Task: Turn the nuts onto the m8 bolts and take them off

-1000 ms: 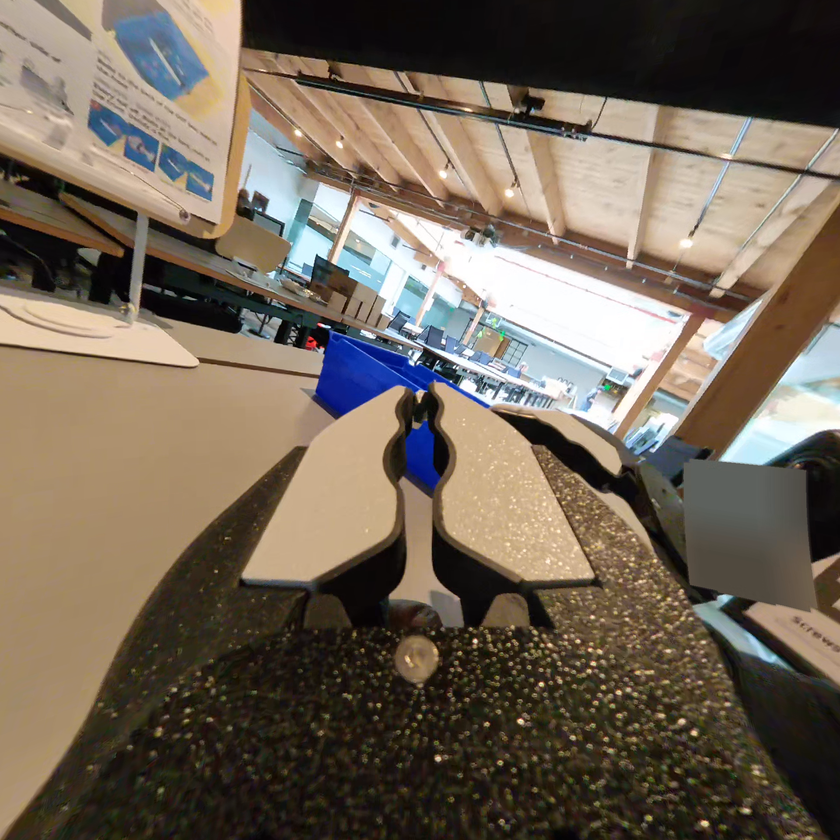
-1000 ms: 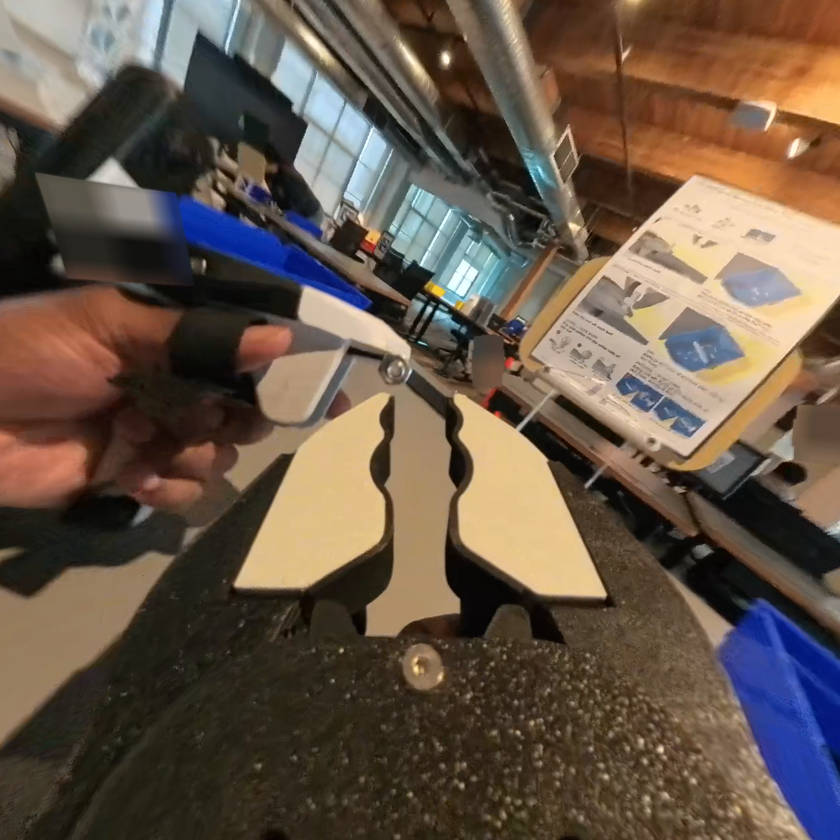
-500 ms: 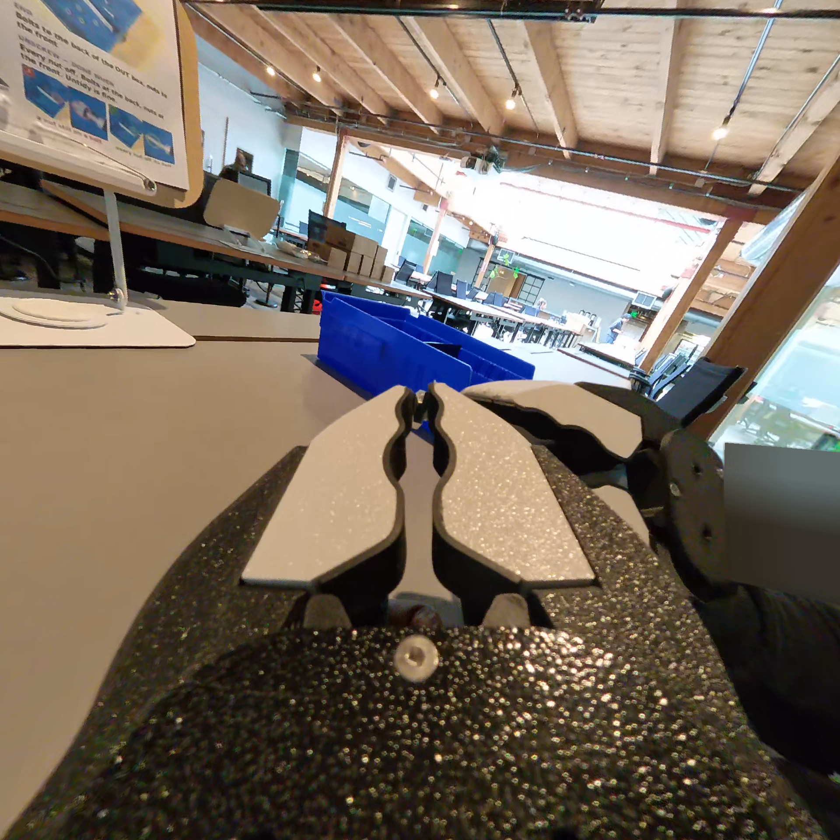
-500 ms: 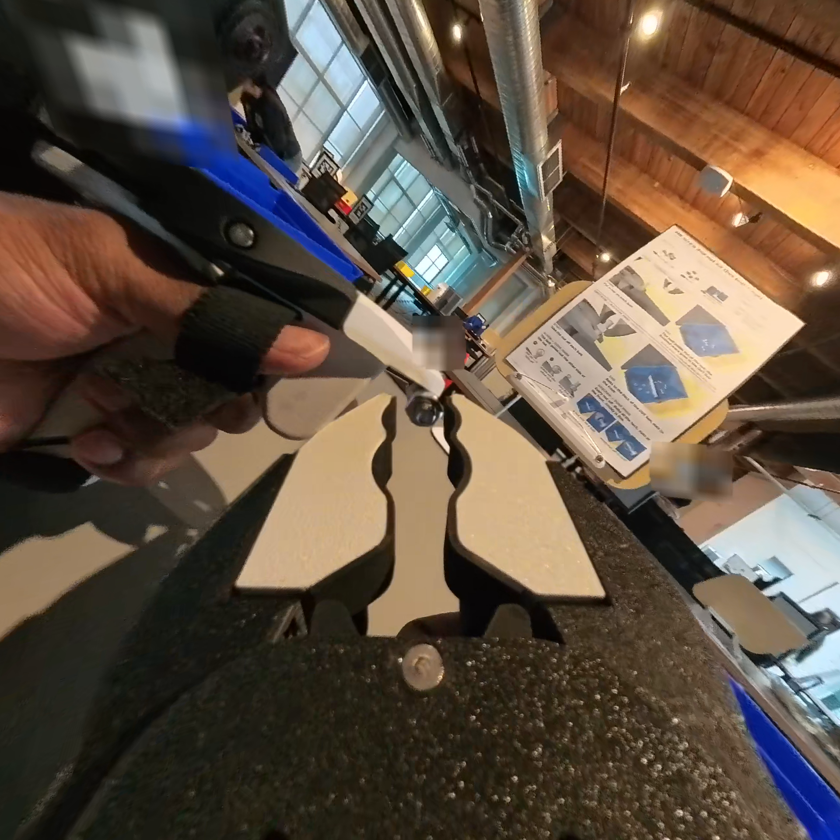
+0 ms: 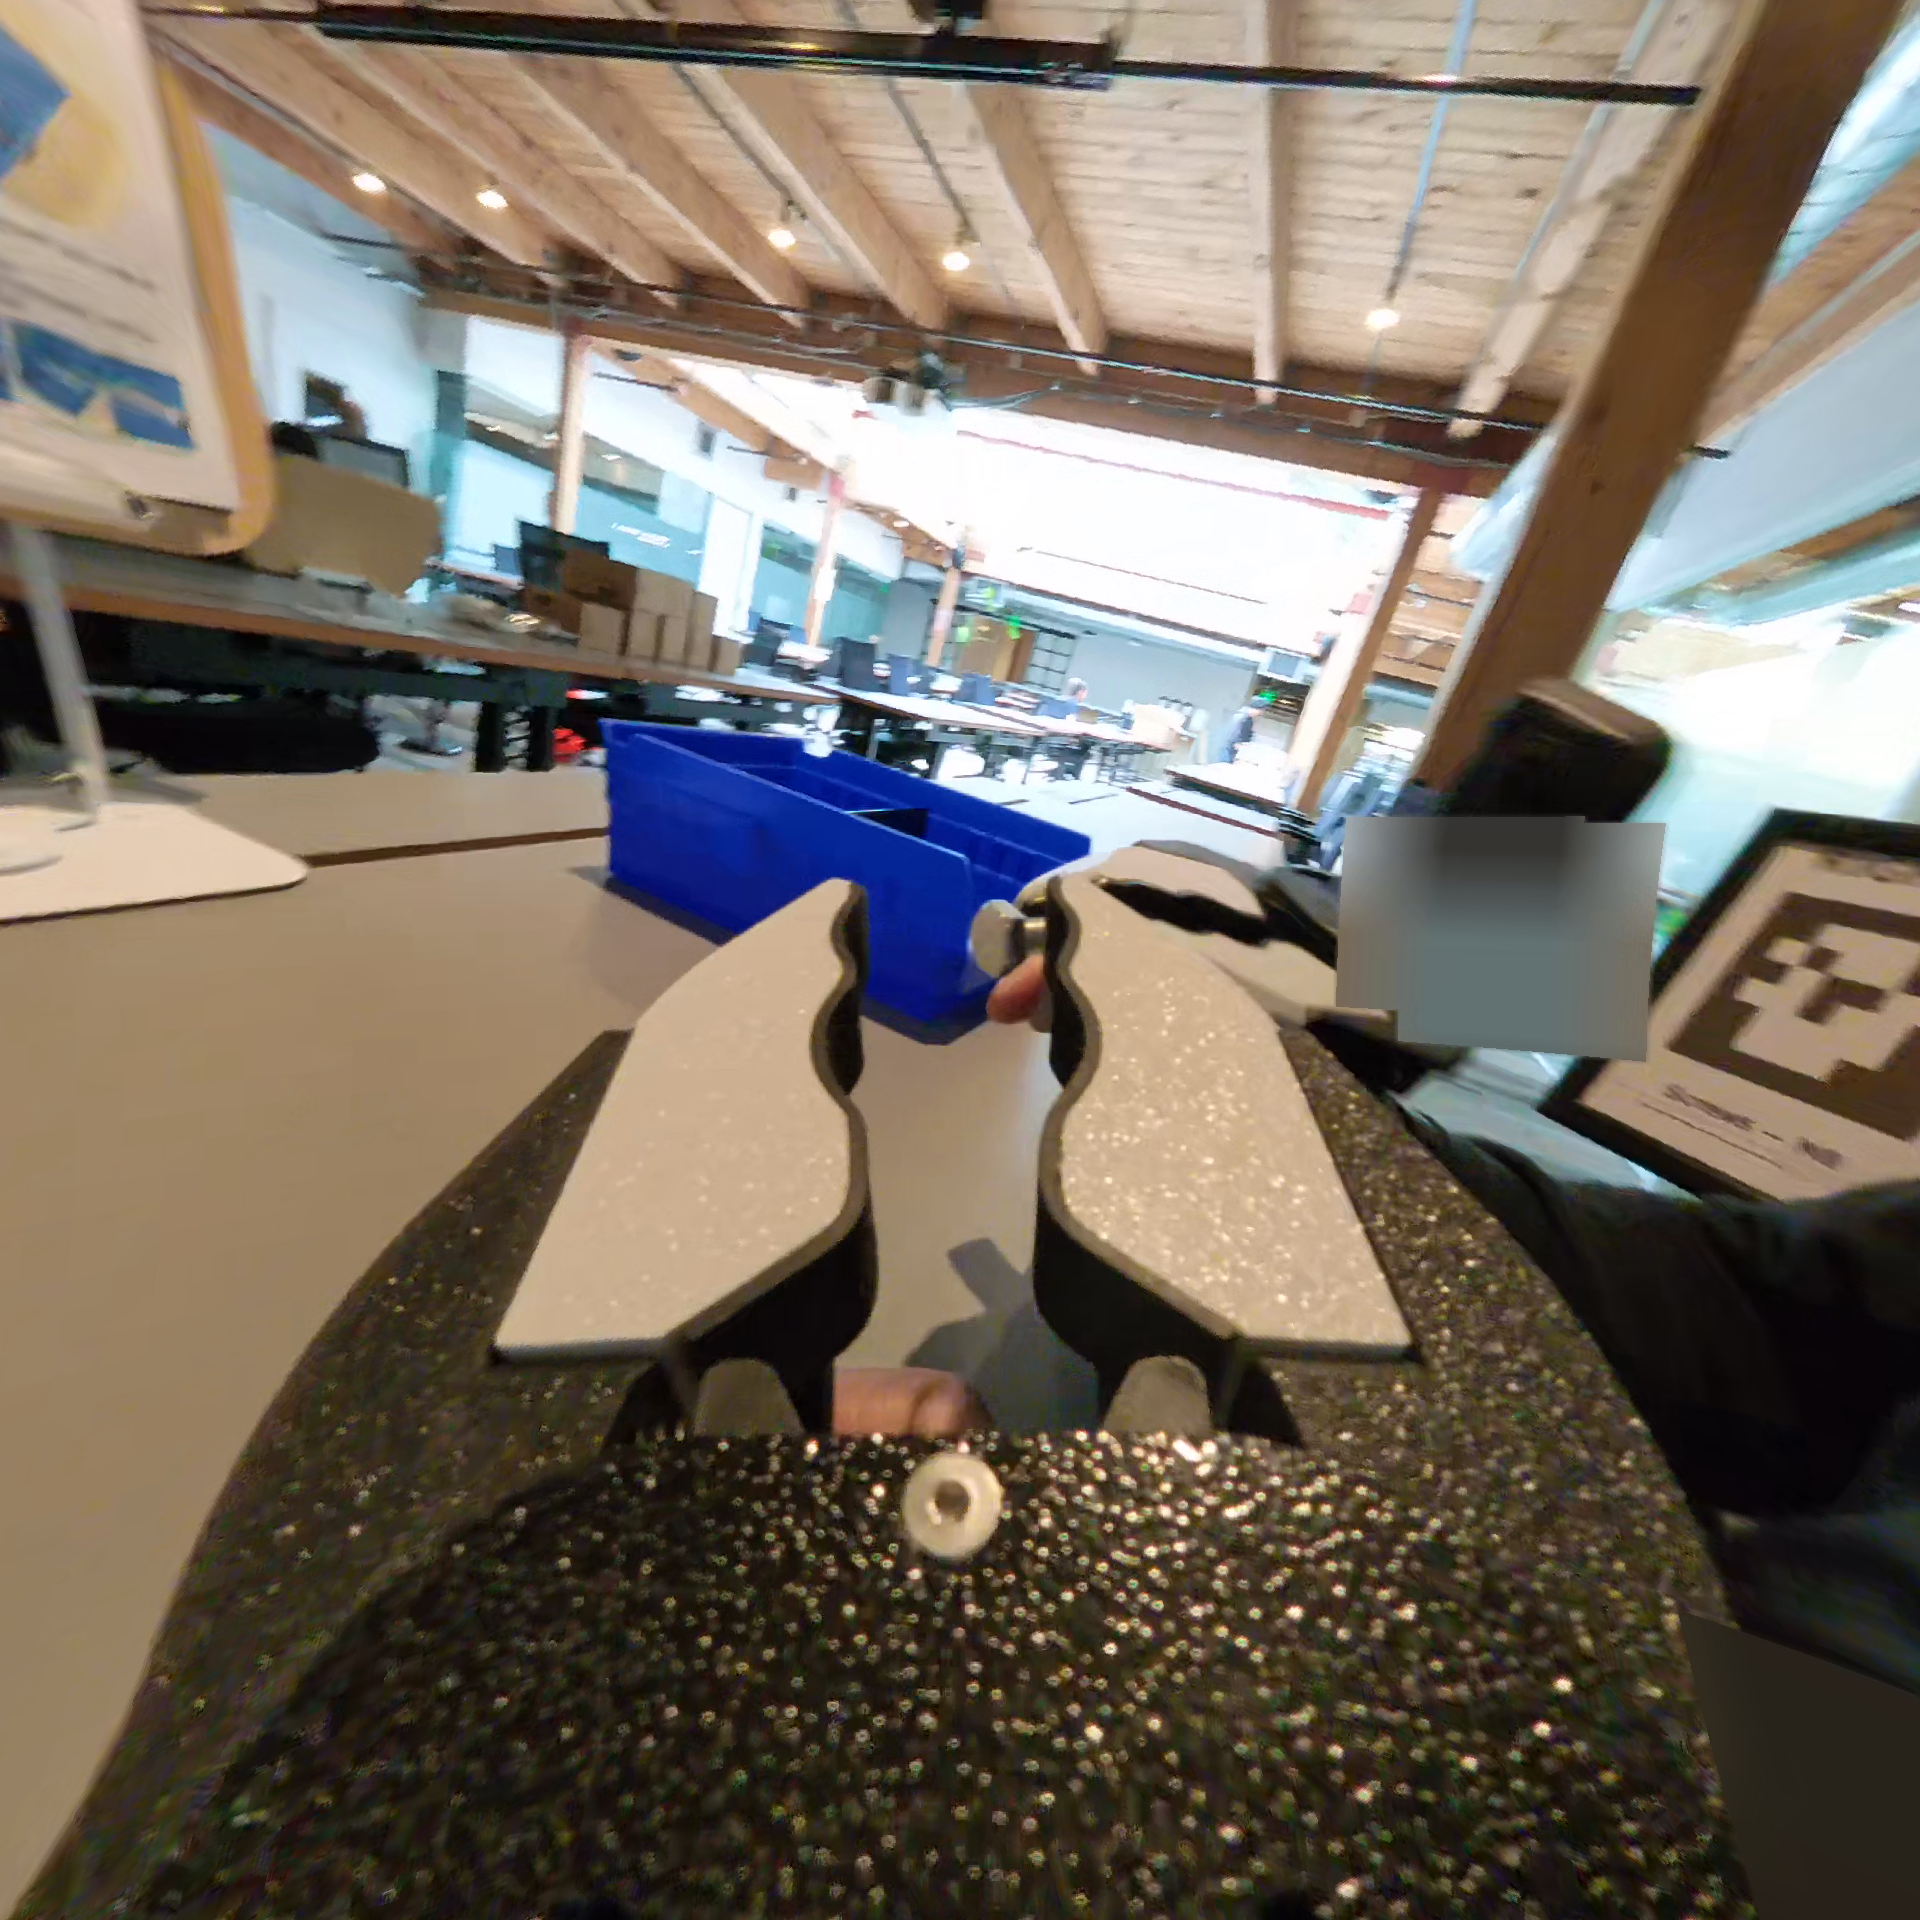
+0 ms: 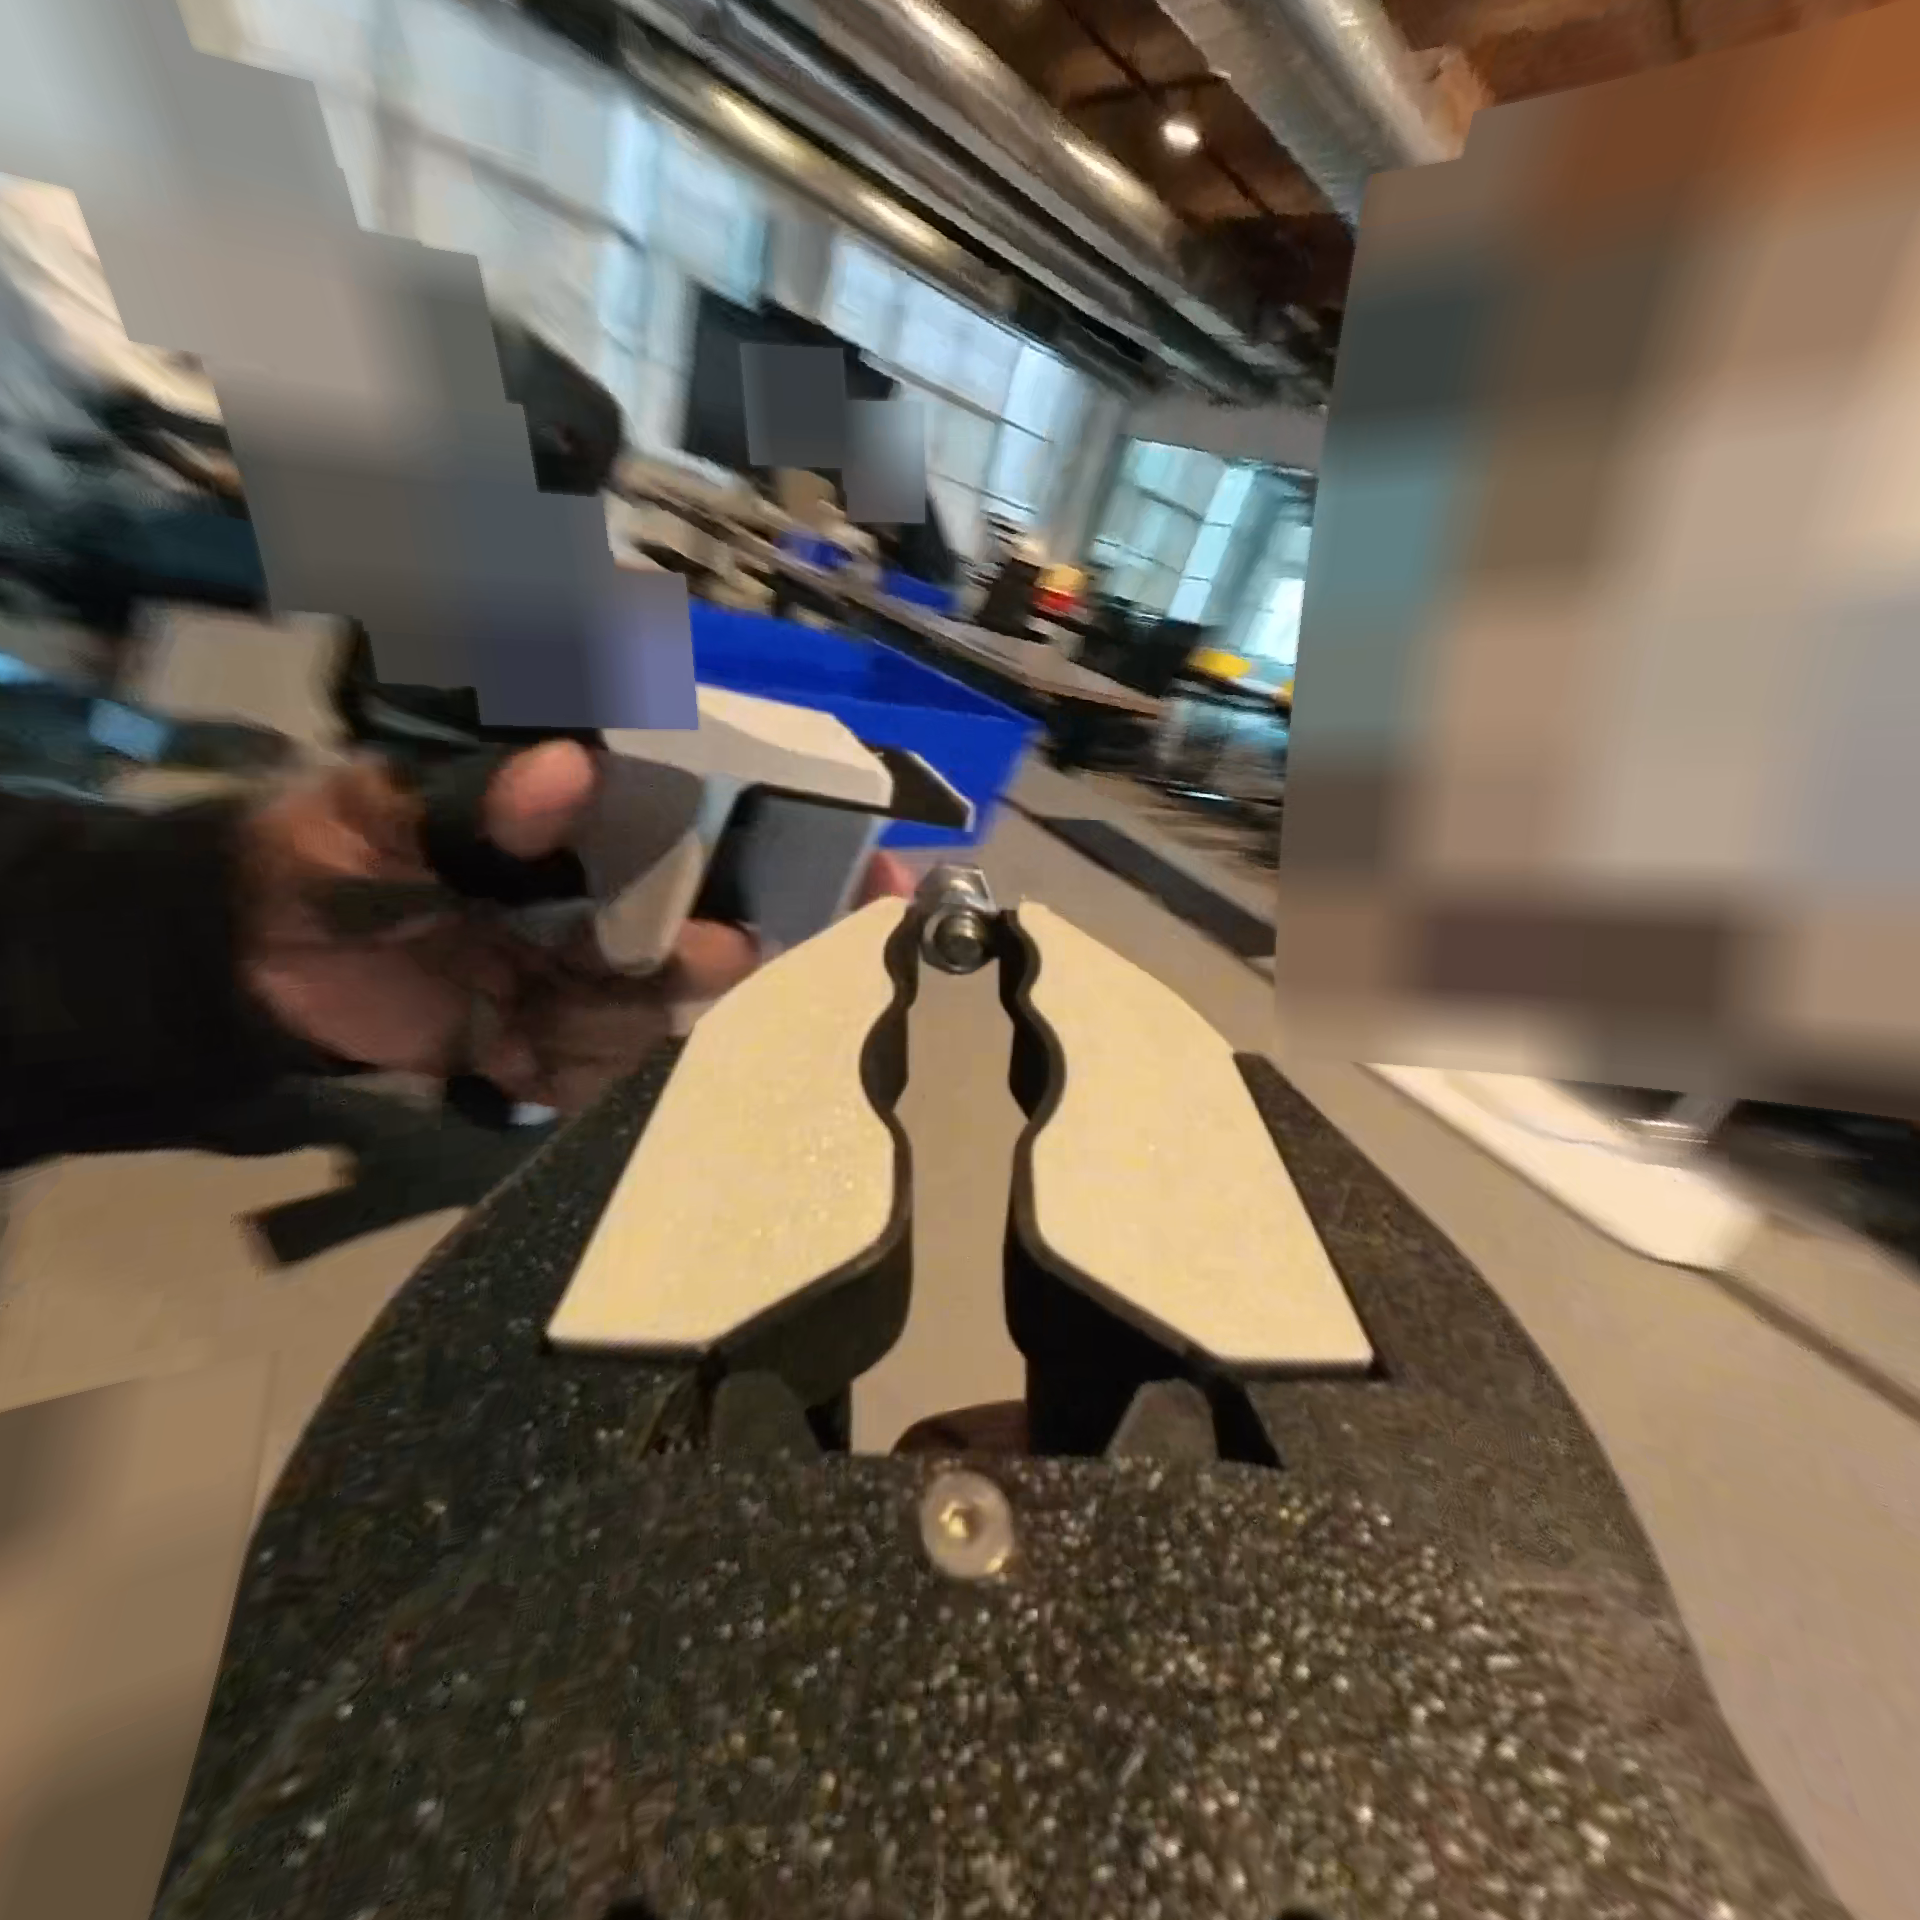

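Observation:
A silver bolt with a nut on it [image 6: 956, 925] sits between the tips of my right gripper [image 6: 958, 940]. Both pads press on the nut end. The left wrist view shows the bolt's head [image 5: 997, 935] sticking out beside the right gripper's grey fingers [image 5: 1174, 883]. My left gripper [image 5: 956, 914] is open, with the bolt head close to its right fingertip and nothing pressed between its pads. The right wrist view shows the left gripper's finger [image 6: 821, 764] just left of the bolt, held by a hand [image 6: 436, 935].
A blue bin [image 5: 790, 831] stands on the grey table [image 5: 260, 1091] beyond the grippers; it also shows in the right wrist view [image 6: 883, 696]. An instruction board [image 5: 94, 260] on a white base [image 5: 135, 862] stands at the left. A framed marker card [image 5: 1787, 997] is at the right. Both grippers' tips are close together, under 4 cm apart.
My left gripper, shut before, has opened and let go of the bolt. My right gripper has closed on the nut end of the bolt.

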The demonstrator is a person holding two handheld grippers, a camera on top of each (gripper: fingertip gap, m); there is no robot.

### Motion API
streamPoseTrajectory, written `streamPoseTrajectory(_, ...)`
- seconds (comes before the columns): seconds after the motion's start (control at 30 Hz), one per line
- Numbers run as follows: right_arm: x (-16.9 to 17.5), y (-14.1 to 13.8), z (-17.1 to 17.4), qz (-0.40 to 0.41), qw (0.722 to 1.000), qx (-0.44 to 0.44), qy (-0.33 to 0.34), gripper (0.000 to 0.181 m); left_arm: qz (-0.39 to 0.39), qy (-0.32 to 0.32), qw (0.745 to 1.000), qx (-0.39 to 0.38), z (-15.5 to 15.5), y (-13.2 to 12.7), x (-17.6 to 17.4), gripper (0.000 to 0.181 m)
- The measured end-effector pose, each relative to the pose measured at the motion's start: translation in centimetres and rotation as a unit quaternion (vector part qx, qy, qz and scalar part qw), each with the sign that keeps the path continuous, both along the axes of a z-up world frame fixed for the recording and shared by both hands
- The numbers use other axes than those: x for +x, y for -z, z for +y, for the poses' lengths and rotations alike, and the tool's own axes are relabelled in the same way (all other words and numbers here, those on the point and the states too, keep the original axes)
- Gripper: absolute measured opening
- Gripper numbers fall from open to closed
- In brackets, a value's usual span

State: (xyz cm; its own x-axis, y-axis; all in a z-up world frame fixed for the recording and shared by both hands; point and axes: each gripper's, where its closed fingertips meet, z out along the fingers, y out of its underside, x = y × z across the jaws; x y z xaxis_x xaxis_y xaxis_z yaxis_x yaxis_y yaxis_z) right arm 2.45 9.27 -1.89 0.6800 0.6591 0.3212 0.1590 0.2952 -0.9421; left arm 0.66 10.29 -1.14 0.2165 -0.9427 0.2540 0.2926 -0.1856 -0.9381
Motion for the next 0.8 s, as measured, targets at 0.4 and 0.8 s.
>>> streamPoseTrajectory(0.4, -0.6, -0.2, -3.1, 0.070, 0.973, -0.088, -0.201, 0.014, 0.012, 0.129, 0.991, 0.019, -4.4, 0.5, 1.9, 0.044)
streamPoseTrajectory(0.8, -1.1, 1.0, -3.6, 0.056, 0.960, -0.133, -0.239, 0.014, 0.078, 0.108, 0.987, 0.094, -4.5, 1.6, 0.9, 0.037)
